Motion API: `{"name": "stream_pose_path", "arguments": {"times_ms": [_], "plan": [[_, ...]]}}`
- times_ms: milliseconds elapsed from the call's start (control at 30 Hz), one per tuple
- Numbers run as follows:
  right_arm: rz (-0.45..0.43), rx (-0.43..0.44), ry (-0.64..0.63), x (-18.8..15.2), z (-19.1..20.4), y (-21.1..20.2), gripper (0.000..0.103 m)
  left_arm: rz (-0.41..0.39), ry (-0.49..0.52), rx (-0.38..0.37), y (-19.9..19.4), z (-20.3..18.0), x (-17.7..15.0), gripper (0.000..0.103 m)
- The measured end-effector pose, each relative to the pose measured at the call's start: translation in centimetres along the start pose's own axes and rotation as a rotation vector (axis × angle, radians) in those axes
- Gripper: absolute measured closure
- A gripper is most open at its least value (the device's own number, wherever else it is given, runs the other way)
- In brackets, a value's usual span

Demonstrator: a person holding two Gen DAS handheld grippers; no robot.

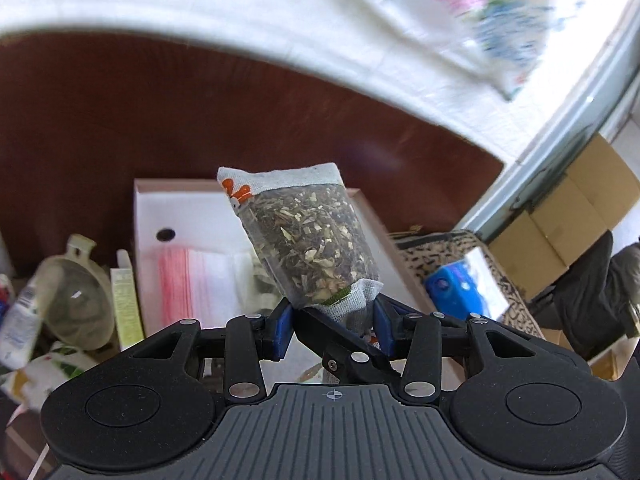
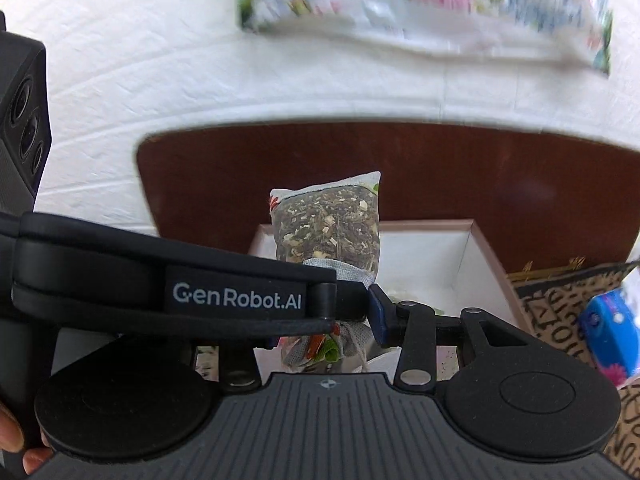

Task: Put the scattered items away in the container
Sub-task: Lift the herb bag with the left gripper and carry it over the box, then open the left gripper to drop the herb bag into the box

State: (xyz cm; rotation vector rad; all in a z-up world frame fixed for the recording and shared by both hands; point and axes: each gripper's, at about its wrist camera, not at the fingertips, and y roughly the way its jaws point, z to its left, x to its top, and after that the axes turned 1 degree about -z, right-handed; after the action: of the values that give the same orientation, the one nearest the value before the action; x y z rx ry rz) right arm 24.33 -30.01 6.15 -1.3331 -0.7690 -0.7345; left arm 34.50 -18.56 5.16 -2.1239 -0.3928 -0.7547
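Holding one herb sachet (image 1: 308, 240) clamped in both left gripper (image 1: 332, 320) and right gripper (image 2: 352, 312) above the white box (image 2: 476, 240), I judge uneven release could tear it.

surface: brown table (image 1: 120, 128) | on it: white box (image 1: 192, 216), patterned bag (image 1: 452, 256)

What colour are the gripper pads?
Blue pads, clearest in the left wrist view.
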Motion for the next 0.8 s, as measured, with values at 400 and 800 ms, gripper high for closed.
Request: {"name": "stream_pose_path", "arguments": {"times_ms": [400,800], "plan": [[0.152,0.015,0.065,-1.4,-3.5,9.2,0.056,0.077,-0.054,0.039,7.7,4.3,0.7,0.058],[0.173,-0.012,0.159,-0.8,-4.9,9.2,0.016,0.11,-0.086,-0.039,5.7,2.8,1.2,0.001]]}}
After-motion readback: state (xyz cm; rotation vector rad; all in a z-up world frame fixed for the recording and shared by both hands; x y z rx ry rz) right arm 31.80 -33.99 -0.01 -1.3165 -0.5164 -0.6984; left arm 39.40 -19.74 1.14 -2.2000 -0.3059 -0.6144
